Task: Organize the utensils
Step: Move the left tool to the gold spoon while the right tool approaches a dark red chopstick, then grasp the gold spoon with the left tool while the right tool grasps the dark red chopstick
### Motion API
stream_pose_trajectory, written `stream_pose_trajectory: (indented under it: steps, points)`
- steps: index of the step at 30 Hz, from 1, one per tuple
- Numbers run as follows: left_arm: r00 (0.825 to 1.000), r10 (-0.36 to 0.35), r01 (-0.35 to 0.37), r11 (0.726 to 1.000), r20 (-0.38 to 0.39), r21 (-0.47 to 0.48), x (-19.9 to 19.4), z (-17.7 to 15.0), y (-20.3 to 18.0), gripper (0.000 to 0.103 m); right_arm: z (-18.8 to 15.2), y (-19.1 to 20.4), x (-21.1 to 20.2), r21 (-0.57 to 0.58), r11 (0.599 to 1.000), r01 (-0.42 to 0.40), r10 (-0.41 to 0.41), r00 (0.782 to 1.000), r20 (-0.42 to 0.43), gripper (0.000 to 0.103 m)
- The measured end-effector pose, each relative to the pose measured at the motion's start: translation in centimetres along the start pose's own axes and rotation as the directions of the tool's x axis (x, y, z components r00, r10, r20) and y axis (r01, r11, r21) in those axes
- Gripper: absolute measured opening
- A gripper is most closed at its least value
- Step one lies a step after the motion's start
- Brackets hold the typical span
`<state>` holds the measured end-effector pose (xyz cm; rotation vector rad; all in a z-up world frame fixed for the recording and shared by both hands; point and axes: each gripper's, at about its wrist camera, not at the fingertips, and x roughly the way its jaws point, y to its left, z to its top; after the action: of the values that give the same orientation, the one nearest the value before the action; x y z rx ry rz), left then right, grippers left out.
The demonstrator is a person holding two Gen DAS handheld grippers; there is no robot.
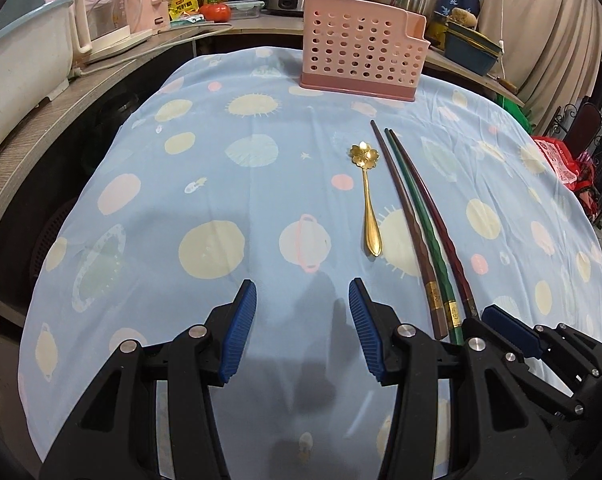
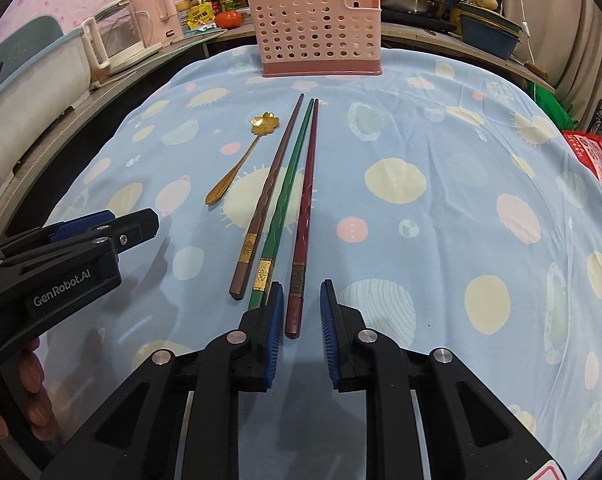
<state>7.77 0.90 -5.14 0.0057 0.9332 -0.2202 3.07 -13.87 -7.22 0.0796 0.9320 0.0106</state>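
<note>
Right gripper (image 2: 299, 300) straddles, unclamped, the dark red chopstick's (image 2: 305, 216) butt; its tip points at the pink holder (image 2: 317, 32).

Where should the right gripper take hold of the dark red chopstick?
Grip the dark red chopstick at its thick near end, from above, jaws straddling its width. It lies flat, close beside the green chopstick, and that end already sits between the right gripper's jaws.

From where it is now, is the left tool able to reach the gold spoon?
Probably yes. The left tool stands open with nothing between its fingers, and the gold spoon lies alone on the blue tablecloth, just ahead and slightly to the right. The brown chopstick beside the spoon lies apart from it.
</note>
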Motion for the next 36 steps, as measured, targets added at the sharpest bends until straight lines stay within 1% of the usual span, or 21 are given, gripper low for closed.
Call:
stream_pose_trajectory:
  steps: [6, 8, 12, 16, 22, 25, 26, 27, 29, 33, 35, 36]
  points:
    - [1.000, -0.010, 0.010, 1.000, -0.010, -0.001, 0.3, 0.1, -0.1, 0.046, 0.1, -0.3, 0.2, 0.002, 1.000, 0.010, -0.010, 1.000, 0.005, 0.007]
    - [1.000, -0.018, 0.018, 1.000, -0.013, -0.002, 0.5, 0.3, -0.2, 0.046, 0.1, -0.5, 0.2, 0.012, 1.000, 0.006, -0.006, 1.000, 0.005, 0.007]
    - [0.999, -0.043, 0.043, 0.999, -0.015, -0.005, 0.8, 1.0, -0.6, 0.051, 0.4, -1.1, 0.2, 0.031, 1.000, 0.002, -0.003, 1.000, 0.005, 0.007]
    - [0.997, -0.068, 0.068, 0.998, -0.023, -0.006, 1.7, 2.0, -1.4, 0.052, 0.8, -1.9, 0.5, 0.058, 0.998, -0.010, 0.010, 1.000, 0.000, 0.007]
    - [0.993, -0.104, 0.102, 0.994, -0.053, -0.035, 3.8, 3.2, -2.0, 0.051, 1.1, -2.0, 0.7, 0.060, 0.998, -0.016, 0.016, 1.000, -0.002, 0.007]
    - [0.991, -0.117, 0.114, 0.992, -0.063, -0.052, 4.5, 3.4, -2.0, 0.045, 1.3, -2.1, 0.9, 0.065, 0.998, -0.023, 0.023, 1.000, -0.002, 0.007]
    - [0.992, -0.115, 0.112, 0.992, -0.055, -0.054, 4.5, 3.4, -2.0, 0.042, 1.3, -2.2, 0.9, 0.066, 0.997, -0.025, 0.025, 1.000, -0.003, 0.007]
    - [0.992, -0.119, 0.116, 0.992, -0.053, -0.051, 4.6, 3.4, -2.0, 0.036, 1.3, -2.2, 1.0, 0.067, 0.997, -0.026, 0.026, 1.000, -0.002, 0.007]
    - [0.992, -0.119, 0.117, 0.992, -0.049, -0.050, 4.6, 3.3, -2.0, 0.032, 1.4, -2.2, 1.0, 0.068, 0.997, -0.027, 0.027, 1.000, -0.002, 0.007]
    - [0.992, -0.120, 0.118, 0.992, -0.044, -0.037, 4.6, 3.0, -2.1, 0.016, 1.4, -2.3, 1.0, 0.069, 0.997, -0.027, 0.027, 1.000, -0.001, 0.007]
    - [0.992, -0.117, 0.116, 0.993, -0.042, -0.030, 4.5, 2.9, -2.1, 0.012, 1.4, -2.3, 1.0, 0.069, 0.997, -0.027, 0.028, 1.000, -0.001, 0.007]
    - [0.992, -0.122, 0.120, 0.992, -0.043, -0.031, 4.4, 2.8, -2.1, 0.011, 1.4, -2.3, 1.0, 0.070, 0.997, -0.028, 0.028, 1.000, -0.002, 0.007]
